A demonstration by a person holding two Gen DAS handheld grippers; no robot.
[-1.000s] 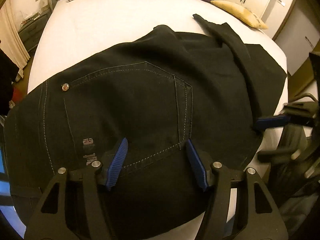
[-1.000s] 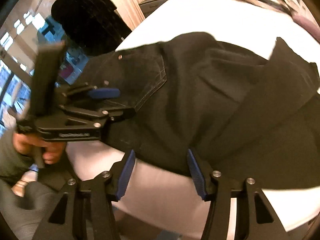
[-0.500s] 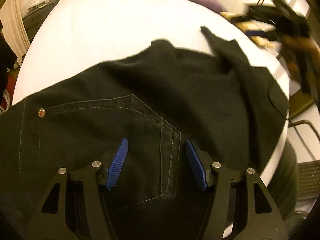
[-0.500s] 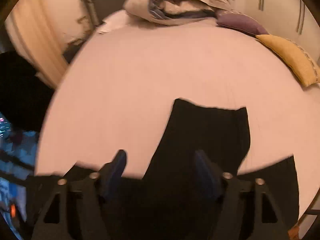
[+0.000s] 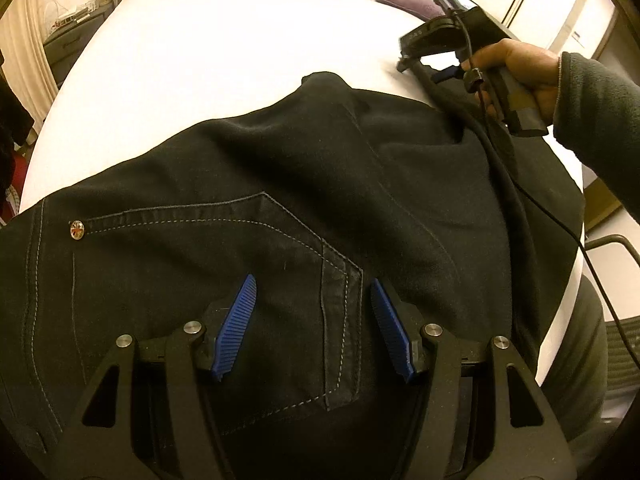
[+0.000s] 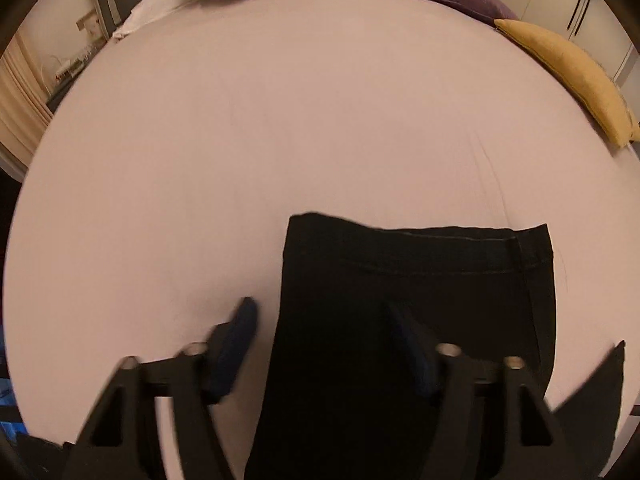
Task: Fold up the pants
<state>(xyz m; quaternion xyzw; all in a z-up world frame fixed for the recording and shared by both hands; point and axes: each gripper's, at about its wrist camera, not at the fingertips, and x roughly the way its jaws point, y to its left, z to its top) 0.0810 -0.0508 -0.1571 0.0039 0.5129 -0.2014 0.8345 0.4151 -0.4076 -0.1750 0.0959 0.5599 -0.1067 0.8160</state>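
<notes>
Left wrist view: my left gripper (image 5: pixel 312 320) hangs spread over the back pocket (image 5: pixel 224 264) of the black pants (image 5: pixel 320 184), holding nothing. The pants lie across the bed's (image 5: pixel 224 56) near edge, seat end at its near left corner.
Right side, same view: my right hand (image 5: pixel 516 68) carries the right gripper over the folded-up leg near the bed's right edge.
Right wrist view: my right gripper (image 6: pixel 324 332) is spread, straddling the leg's left border; the leg hem (image 6: pixel 424 248) lies just ahead, its long axis running away from me.
Nearer arm: the right one, I judge, for taking the hem.
Change: a second ago my right gripper was at the near edge beside the left one; now it is at the leg end.
</notes>
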